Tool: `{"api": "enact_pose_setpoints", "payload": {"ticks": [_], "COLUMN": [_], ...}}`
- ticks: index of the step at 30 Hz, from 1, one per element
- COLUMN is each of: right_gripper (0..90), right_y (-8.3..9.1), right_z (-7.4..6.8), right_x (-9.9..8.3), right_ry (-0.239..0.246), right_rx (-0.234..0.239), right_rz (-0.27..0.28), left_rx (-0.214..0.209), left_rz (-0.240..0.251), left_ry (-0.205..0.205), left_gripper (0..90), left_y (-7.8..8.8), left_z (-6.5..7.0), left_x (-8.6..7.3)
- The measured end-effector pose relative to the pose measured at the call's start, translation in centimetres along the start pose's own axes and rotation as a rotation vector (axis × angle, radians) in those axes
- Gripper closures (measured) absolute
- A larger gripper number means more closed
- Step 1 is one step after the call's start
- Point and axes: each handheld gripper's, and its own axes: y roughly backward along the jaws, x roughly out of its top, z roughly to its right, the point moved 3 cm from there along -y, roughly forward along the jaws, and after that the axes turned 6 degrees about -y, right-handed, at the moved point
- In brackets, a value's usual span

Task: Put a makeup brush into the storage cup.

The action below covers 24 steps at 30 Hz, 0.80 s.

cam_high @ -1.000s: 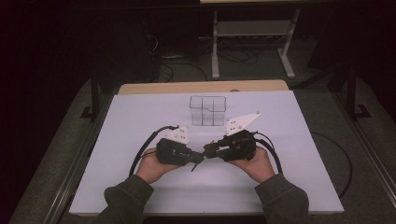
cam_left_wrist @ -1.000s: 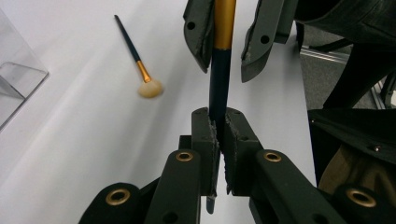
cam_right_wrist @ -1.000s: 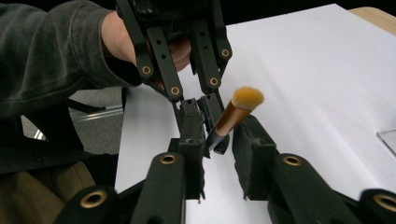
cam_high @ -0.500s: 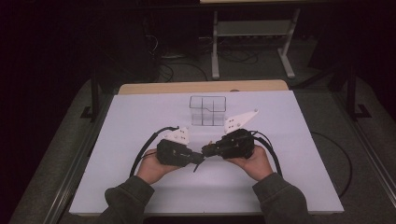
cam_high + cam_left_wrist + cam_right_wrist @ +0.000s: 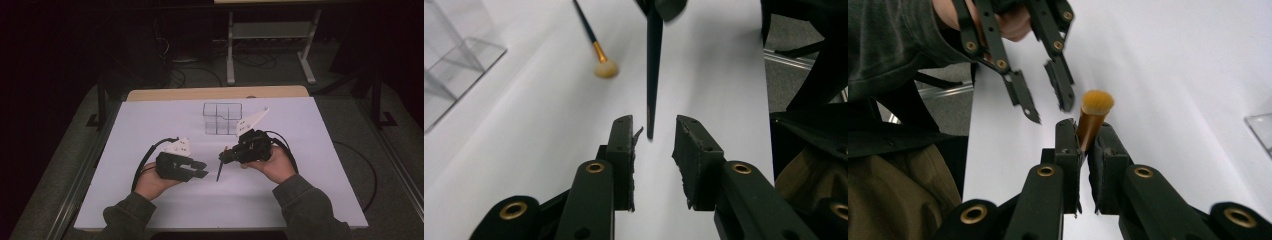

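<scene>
My right gripper (image 5: 223, 157) (image 5: 1087, 132) is shut on a makeup brush by its copper ferrule. The tan bristle head (image 5: 1096, 102) sticks out past the pads. The brush's thin dark handle (image 5: 219, 171) (image 5: 654, 75) slants down toward my left gripper (image 5: 202, 170) (image 5: 653, 132). The left jaws have just been opening and now stand apart, with the handle's tip at their mouth and touching neither pad. The right gripper view has the left gripper (image 5: 1050, 111) open just beyond the brush head.
A second brush with a gold ferrule and cream head (image 5: 605, 69) lies on the white tabletop (image 5: 150, 125). A clear acrylic organizer (image 5: 222, 118) (image 5: 449, 55) stands at the back middle of the table. Floor cables and a metal stand lie beyond the far edge.
The two grippers met tip to tip on the brush before. Now the left jaws have opened off the handle and a small gap separates the grippers, while the right one keeps the brush.
</scene>
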Motion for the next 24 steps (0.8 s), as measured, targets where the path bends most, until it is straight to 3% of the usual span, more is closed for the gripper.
{"api": "enact_pose_setpoints", "payload": {"ticks": [8, 24], "right_gripper": [82.6, 82.6], "right_y": [0.7, 1.5], "right_z": [1.1, 4.0], "right_x": [0.7, 3.5], "right_ry": [0.001, 0.012], "right_rx": [-0.018, -0.056], "right_rz": [-0.028, -0.084], "left_rx": [0.041, 0.136], "left_rz": [-0.007, 0.001], "left_ry": [0.002, 0.06], "left_gripper": [64.8, 59.3], "left_y": [1.2, 3.5], "left_z": [0.0, 0.5], "left_x": [-1.7, -5.1]}}
